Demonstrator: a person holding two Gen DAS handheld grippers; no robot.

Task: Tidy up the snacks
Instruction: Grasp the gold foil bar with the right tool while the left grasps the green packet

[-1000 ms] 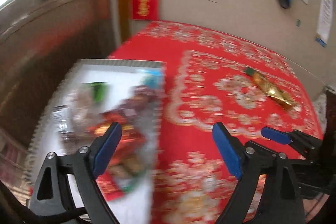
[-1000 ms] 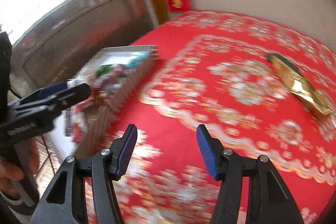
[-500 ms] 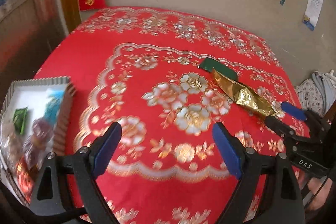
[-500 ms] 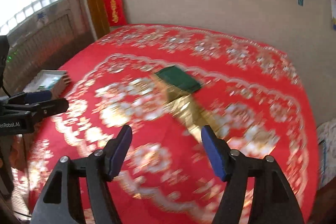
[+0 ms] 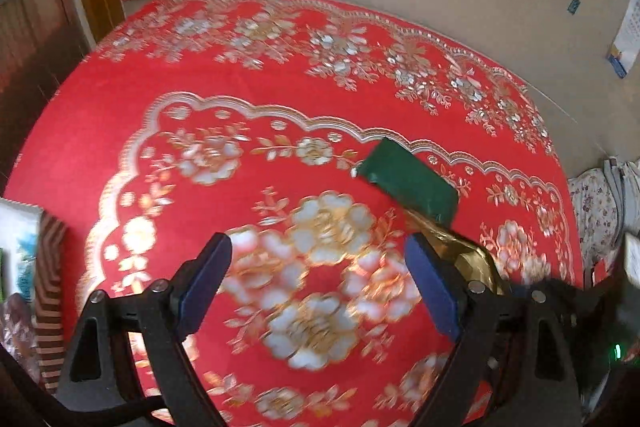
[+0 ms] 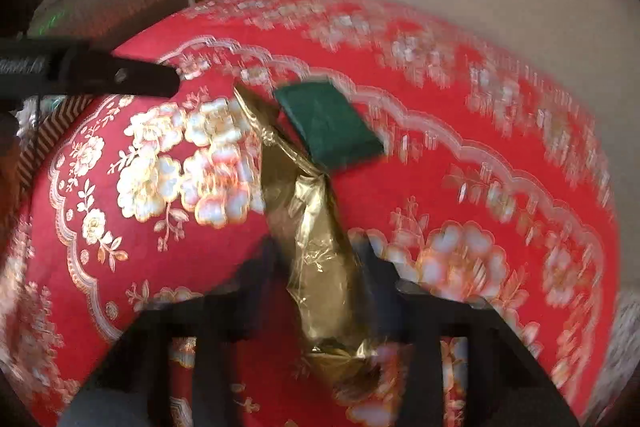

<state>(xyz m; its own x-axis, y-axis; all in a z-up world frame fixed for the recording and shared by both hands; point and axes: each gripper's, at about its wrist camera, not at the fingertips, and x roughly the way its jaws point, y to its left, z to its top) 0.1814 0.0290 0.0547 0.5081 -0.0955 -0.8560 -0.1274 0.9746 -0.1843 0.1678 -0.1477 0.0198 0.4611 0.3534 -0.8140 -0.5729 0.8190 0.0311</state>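
1. Nearest, the right hand-held gripper (image 6: 320, 267) is clamped on one gold foil snack bag (image 6: 316, 239), which appears lifted off the red counter (image 6: 120, 259) — likely for carrying to the tray.
2. The left hand-held gripper (image 5: 318, 283) hangs with jaws apart, empty.
3. Beyond lies one green packet (image 5: 408, 181).
4. One snack tray (image 5: 50, 267) sits at the left edge — already holding several wrapped snacks, too blurred to count.
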